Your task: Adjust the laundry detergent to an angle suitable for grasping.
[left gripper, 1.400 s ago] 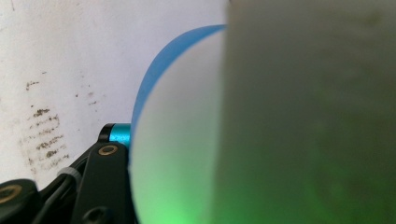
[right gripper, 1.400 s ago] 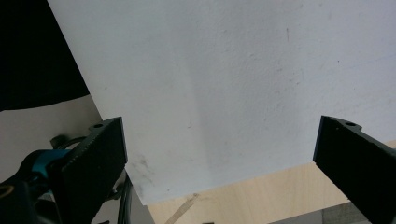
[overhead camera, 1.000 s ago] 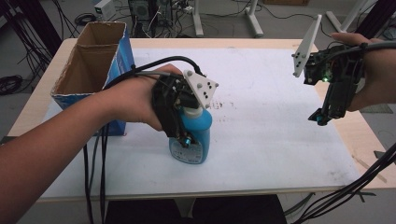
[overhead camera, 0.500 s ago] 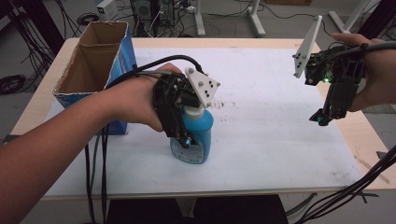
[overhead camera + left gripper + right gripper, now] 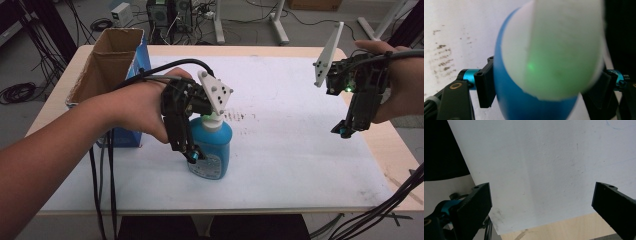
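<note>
High view: fixed above the person's side, facing forward and down over the whole table point(image 5: 300, 165). Left gripper view: rides its gripper, very close on the bottle point(image 5: 524, 105), which the high view also shows point(image 5: 212, 145). Right gripper view: looks down from farther off at the white sheet point(image 5: 554, 165) and table edge.

Even, soft indoor light; close bottle point(image 5: 544, 62) badly blurred, green glow on it.
</note>
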{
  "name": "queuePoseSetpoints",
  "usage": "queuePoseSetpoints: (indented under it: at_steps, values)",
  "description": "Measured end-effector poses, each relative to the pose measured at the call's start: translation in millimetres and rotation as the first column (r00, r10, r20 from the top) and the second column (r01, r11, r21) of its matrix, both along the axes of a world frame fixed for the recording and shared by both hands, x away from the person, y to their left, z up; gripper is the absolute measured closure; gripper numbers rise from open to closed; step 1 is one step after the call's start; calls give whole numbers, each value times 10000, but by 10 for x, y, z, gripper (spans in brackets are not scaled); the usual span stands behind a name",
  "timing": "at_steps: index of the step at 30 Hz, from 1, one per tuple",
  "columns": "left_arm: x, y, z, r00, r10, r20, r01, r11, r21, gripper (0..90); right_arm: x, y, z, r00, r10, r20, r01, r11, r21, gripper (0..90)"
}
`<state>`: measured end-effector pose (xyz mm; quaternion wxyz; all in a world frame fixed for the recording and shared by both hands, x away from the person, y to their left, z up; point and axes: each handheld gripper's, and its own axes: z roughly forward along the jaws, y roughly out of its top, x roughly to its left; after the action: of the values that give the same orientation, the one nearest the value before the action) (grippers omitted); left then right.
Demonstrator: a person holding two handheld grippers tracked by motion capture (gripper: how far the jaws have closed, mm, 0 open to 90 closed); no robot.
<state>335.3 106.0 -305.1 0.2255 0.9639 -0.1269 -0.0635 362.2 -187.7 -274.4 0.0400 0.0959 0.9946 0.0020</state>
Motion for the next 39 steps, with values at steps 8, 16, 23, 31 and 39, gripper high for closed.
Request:
queuePoseSetpoints:
  at_steps: [8, 16, 23, 31, 39]
  values:
    - [37, 116, 133, 9986, 533, -1, -533, 9978, 406, 186, 54, 82, 58, 9999, 127, 58, -128, 9999, 79, 18]
    - [89, 248, 312, 9934, 1132, 167, -1144, 9861, 1206, 141, 134, 235, 139, 9990, 457, 16, -457, 9987, 205, 18]
    - [155, 391, 471, 9823, 1854, 279, -1874, 9672, 1717, 101, 202, 439, 211, 9969, 787, 87, -790, 9964, 301, 18]
    - [233, 457, 585, 9737, 2220, 504, -2276, 9442, 2382, 59, 279, 625, 227, 9937, 1119, -23, -1118, 9935, 210, 18]
    - [325, 447, 661, 9699, 2365, 583, -2431, 9239, 2955, 22, 373, 758, 196, 9914, 1261, -352, -1267, 9919, -136, 18]
